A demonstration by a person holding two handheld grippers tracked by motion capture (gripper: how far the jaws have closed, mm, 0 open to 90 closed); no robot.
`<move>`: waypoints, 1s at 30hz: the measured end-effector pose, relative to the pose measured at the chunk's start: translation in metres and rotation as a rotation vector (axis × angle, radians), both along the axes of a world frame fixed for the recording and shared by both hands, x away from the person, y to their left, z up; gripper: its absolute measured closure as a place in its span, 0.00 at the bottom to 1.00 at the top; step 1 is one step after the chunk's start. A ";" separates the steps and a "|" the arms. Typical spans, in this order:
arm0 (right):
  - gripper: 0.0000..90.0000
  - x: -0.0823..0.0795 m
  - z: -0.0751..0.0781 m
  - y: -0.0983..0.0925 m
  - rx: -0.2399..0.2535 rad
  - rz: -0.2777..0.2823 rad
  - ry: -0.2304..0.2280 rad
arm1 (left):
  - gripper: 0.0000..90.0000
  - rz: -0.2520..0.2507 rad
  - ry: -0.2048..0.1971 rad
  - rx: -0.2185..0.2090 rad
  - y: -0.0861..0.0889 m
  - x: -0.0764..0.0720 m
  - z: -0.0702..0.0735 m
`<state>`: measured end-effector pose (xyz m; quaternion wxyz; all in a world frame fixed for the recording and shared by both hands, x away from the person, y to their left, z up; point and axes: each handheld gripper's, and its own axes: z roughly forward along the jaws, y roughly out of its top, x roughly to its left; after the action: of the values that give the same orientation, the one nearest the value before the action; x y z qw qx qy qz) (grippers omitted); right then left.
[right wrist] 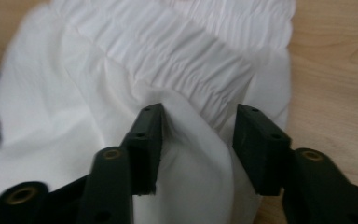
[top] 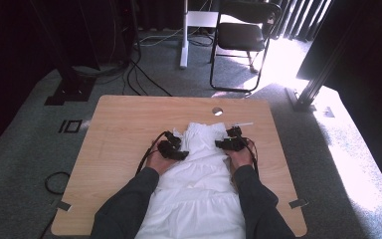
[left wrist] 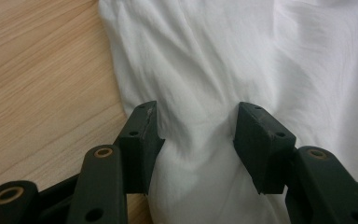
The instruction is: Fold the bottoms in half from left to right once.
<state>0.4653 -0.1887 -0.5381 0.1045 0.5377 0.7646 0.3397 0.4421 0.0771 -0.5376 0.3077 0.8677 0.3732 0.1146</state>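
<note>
A white garment [top: 199, 184] with a gathered elastic band [right wrist: 182, 51] lies flat along the middle of the wooden table [top: 124, 119]. My left gripper [top: 176, 149] sits at the garment's left edge. In the left gripper view its jaws [left wrist: 196, 135] press on a bunched fold of white cloth [left wrist: 196, 84]. My right gripper [top: 229, 142] is at the garment's right edge, just below the band. In the right gripper view it [right wrist: 198, 140] squeezes a puffed fold of cloth [right wrist: 191, 154]. Both forearms in dark sleeves rest over the garment's lower part.
A small round hole [top: 217, 111] and a thin white strip [top: 241, 124] lie on the table beyond the garment. A black folding chair [top: 241, 35] and a white post stand on the carpet behind. Cables run across the floor at the left [top: 54, 181].
</note>
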 end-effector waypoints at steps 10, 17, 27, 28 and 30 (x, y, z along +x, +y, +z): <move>0.97 -0.011 0.031 -0.004 -0.082 -0.039 -0.283 | 0.53 -0.008 0.003 -0.032 0.000 -0.002 -0.002; 0.78 0.002 -0.002 -0.003 -0.146 -0.040 -0.173 | 0.54 -0.014 -0.016 -0.008 0.000 -0.006 -0.002; 0.78 -0.019 -0.012 0.001 -0.053 -0.009 -0.117 | 0.61 -0.029 -0.007 -0.025 0.017 -0.039 -0.003; 0.78 -0.023 -0.012 0.003 -0.054 -0.001 -0.121 | 0.61 -0.029 -0.007 -0.029 0.019 -0.043 -0.003; 0.78 -0.030 -0.012 0.008 -0.051 0.008 -0.123 | 0.61 -0.023 0.001 -0.043 0.025 -0.051 -0.003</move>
<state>0.4352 -0.1810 -0.5505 0.1637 0.5101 0.7671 0.3530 0.3909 0.1020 -0.5409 0.3272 0.8652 0.3659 0.1027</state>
